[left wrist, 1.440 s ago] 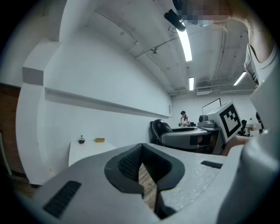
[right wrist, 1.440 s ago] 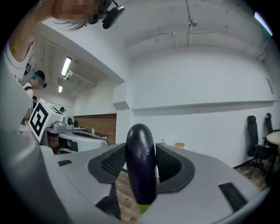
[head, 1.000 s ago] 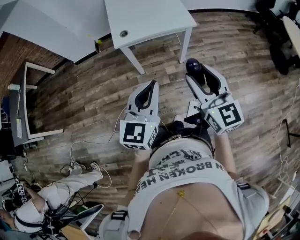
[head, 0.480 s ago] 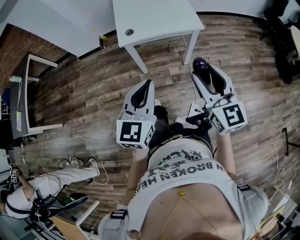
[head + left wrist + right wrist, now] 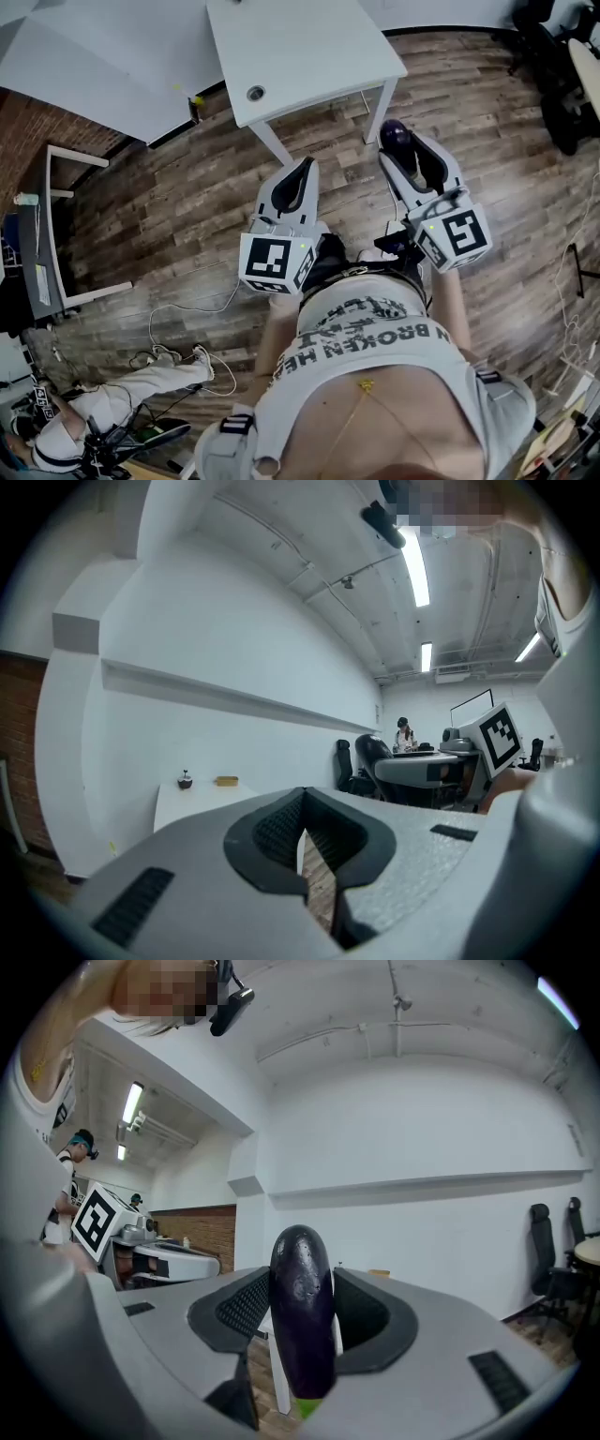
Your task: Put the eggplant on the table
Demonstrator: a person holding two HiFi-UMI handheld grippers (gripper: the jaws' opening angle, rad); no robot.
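Closer to the table [image 5: 309, 47] than a second ago, now just ahead of both claws. Right claw [image 5: 396, 141] clamped on upright eggplant [image 5: 302, 1307]; left claw [image 5: 306, 164] closed, empty. Placing comes next.

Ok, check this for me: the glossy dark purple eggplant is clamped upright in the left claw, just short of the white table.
Wrong claw. The glossy dark purple eggplant is clamped upright in the right claw, just short of the white table. The right gripper view shows this. The left claw is shut on nothing.
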